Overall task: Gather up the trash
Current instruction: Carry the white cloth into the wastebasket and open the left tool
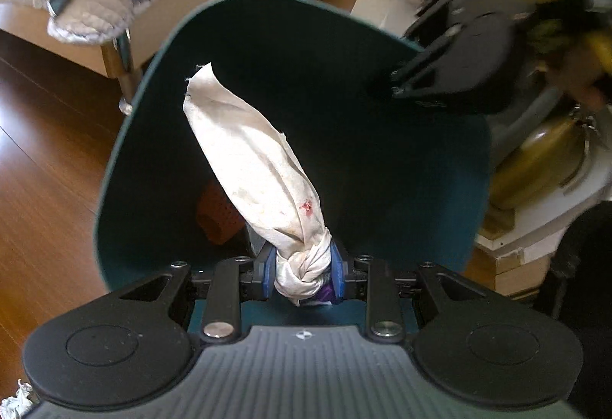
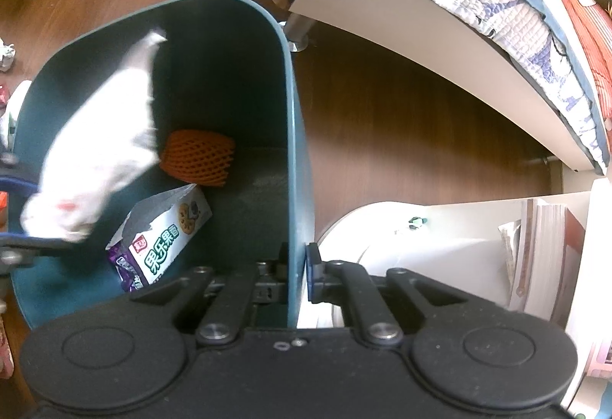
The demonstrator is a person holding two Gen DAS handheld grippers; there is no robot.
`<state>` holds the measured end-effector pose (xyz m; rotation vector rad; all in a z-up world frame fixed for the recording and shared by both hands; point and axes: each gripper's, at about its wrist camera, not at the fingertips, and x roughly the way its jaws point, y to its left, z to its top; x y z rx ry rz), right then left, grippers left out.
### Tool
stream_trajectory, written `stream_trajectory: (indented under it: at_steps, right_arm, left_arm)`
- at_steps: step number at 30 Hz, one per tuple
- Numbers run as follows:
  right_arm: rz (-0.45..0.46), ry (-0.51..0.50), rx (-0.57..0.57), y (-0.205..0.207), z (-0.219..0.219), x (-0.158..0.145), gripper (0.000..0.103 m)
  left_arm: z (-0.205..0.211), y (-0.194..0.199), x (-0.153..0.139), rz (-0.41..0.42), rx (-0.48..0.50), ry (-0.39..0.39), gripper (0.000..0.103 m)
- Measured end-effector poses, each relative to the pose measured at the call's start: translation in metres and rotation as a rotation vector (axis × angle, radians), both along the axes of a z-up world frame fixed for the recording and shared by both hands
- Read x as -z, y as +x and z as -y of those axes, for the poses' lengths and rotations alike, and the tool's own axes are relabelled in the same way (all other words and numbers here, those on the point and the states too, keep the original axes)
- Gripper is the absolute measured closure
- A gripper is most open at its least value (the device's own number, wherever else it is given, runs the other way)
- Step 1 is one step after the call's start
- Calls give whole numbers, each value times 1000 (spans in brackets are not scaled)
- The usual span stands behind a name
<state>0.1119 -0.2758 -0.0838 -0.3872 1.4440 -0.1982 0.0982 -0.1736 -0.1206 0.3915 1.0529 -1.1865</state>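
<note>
The left hand-held gripper (image 1: pixel 304 275) is clamped on the knotted end of a twisted white tissue (image 1: pixel 252 166), with something purple pinched beside the knot. The tissue's long axis runs straight ahead from the fingers and leans left, so most of its length already hangs over the open mouth of the teal bin (image 1: pixel 130 136). It looks crumpled, faintly yellowed, with a small red spot near the knot.

The right hand-held gripper (image 2: pixel 296 277) pinches the bin's rim wall, one finger inside and one outside, steadying it. Inside lie an orange foam net (image 2: pixel 199 159) and a torn cookie wrapper (image 2: pixel 168 231).

The drop likely needs only the left fingers to part, since the tissue is above the opening.
</note>
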Motion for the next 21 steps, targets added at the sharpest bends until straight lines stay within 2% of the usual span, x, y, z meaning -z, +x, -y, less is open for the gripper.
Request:
stream_trajectory:
  at_steps: [2,8,16,18,19,20,21]
  right_arm:
    - [0,-1,-3,1,0,0,97]
    - [8,3,6,2,1,-1,97]
    - [12,18,4,1,3,-3,96]
    - [12,26,7,1,5,-4,96]
    - [13,34,10,1,6,-4,95]
    - [12,40,8,1,7,-5,95]
    - [10,45,4,1,7,-5,95]
  left_arm:
    - [4,2,7,-6,4,20,76]
    - [25,-3,25,51,8,115,76]
    - [35,-14,35,92,1,161,74]
    - [35,-15,35,79,-13,162,71]
    - [35,-15,35,71,-16,162,63]
    - [35,-16,34,66,-23,159,50]
    - [34,-16,32,70,-32,154,43]
